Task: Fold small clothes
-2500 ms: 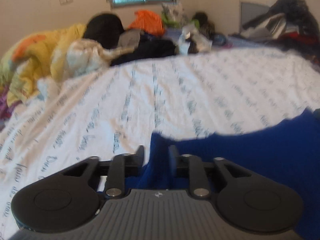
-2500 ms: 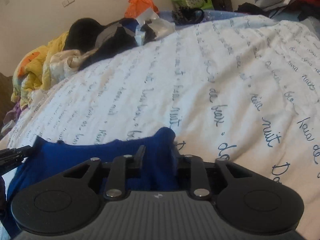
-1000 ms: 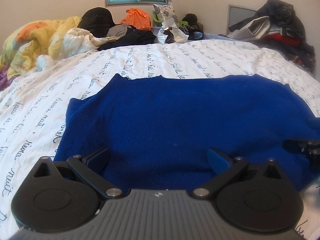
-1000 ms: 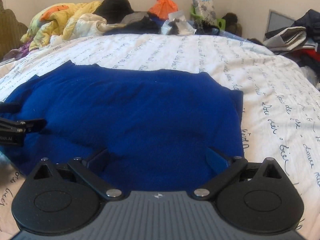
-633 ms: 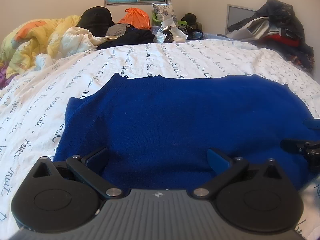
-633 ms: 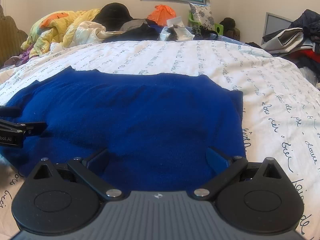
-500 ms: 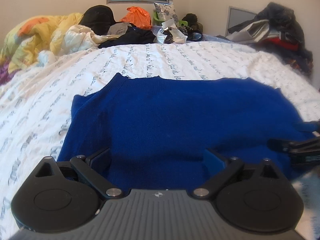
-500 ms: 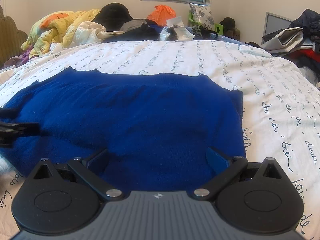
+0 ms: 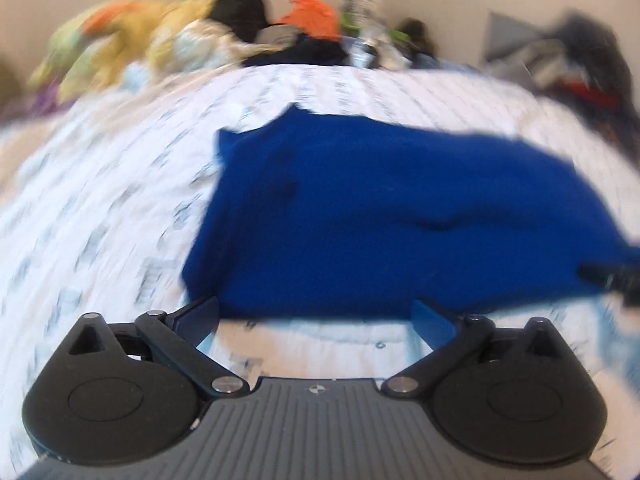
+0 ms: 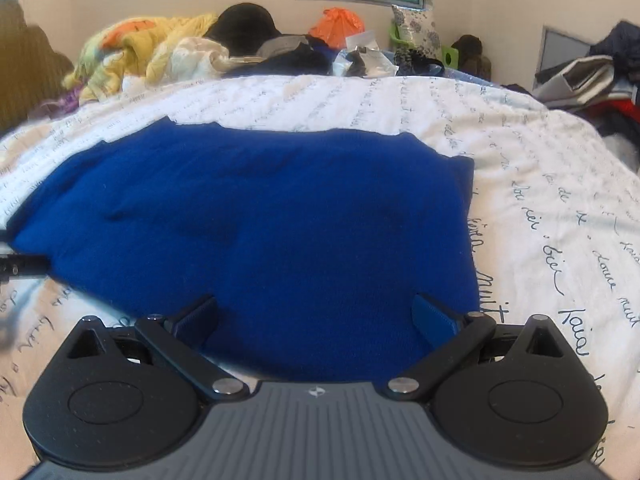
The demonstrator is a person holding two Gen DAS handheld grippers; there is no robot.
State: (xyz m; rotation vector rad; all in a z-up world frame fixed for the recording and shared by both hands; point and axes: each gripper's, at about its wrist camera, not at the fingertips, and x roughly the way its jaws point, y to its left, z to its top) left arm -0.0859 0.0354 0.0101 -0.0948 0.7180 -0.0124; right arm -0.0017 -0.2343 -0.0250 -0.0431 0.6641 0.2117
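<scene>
A blue knitted garment [image 10: 272,220] lies spread flat on the white bed sheet with script print [image 10: 560,200]; it also shows, blurred, in the left wrist view [image 9: 380,216]. My left gripper [image 9: 316,316] is open and empty, just off the garment's near edge. My right gripper [image 10: 316,316] is open and empty, low over the garment's near edge. The right gripper's tip shows at the right edge of the left wrist view [image 9: 612,276], and the left gripper's tip at the left edge of the right wrist view [image 10: 20,266].
A yellow and orange quilt [image 10: 132,48], dark clothes [image 10: 248,26] and an orange bag [image 10: 338,24] are heaped along the far side of the bed. A pile of clothes [image 10: 600,76] sits at the far right. A wall stands behind.
Both grippers, shut on the garment earlier, have let it go and it lies flat. In the last half second my left gripper has pulled back and swung left; its view is blurred.
</scene>
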